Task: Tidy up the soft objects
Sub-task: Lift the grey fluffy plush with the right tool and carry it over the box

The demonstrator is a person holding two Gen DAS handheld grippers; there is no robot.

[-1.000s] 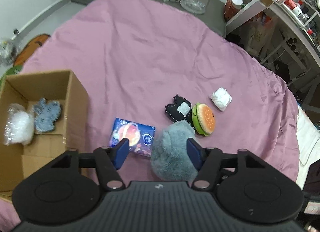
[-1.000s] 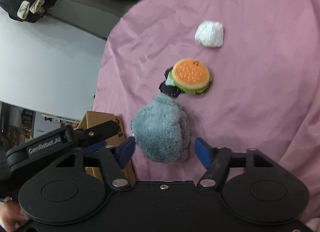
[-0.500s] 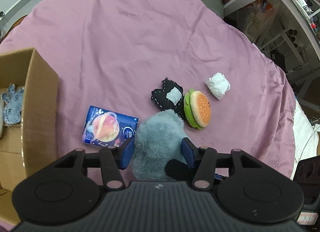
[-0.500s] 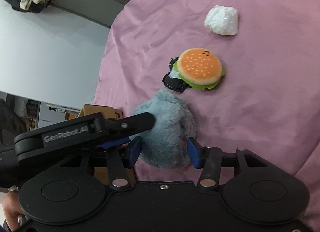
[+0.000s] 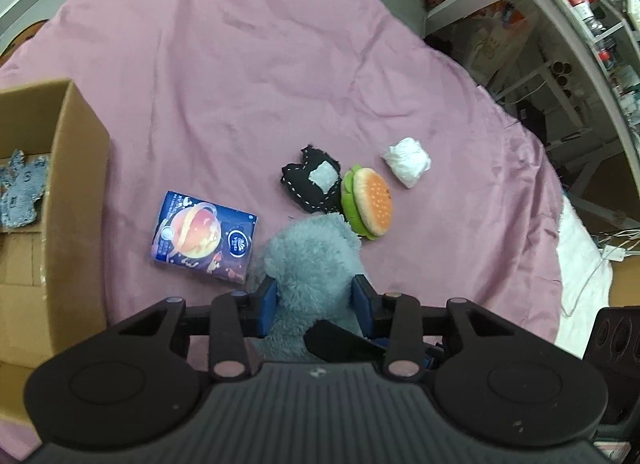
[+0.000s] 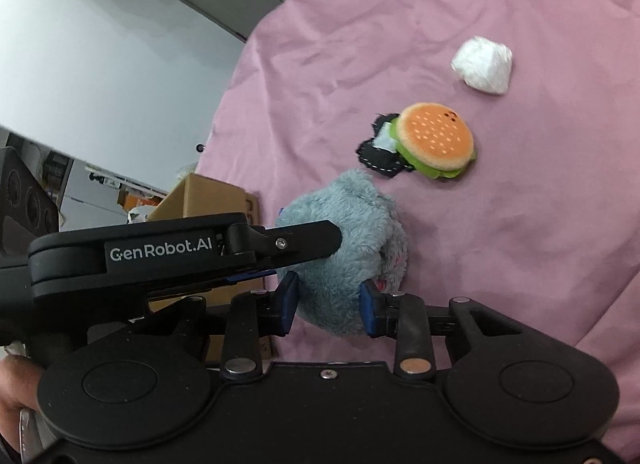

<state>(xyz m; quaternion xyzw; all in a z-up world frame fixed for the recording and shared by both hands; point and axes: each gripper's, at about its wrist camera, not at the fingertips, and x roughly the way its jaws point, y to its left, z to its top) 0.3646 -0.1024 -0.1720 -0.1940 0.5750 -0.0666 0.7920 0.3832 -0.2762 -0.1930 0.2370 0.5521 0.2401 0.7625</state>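
Honestly, both the left hand-held gripper (image 5: 314, 300) and the right hand-held gripper (image 6: 330, 304) are squeezed onto the grey plush (image 5: 310, 256) on the pink bedsheet (image 5: 240, 75). Light, squishy stuff; grab mid-body.

Bedspread (image 5: 240, 75): we see pink cloth, smooth, softly creased, with a faint sheen.
Grey toy (image 5: 312, 260): we find long shaggy plush, matt.
Burger toy (image 6: 436, 137): short velvety plush, matt, with stitched dots on the bun.
Black pouch (image 5: 310, 179): we read it as matt felt with white stitching and a pale patch.
White bundle (image 6: 484, 69): crinkled, slightly glossy, like thin plastic.
Box (image 5: 76, 199): we see plain brown cardboard, matt.
Blue packet (image 5: 204, 238): glossy printed card.
Gripper bodies: we see matt black plastic, with blue pads (image 6: 289, 300).
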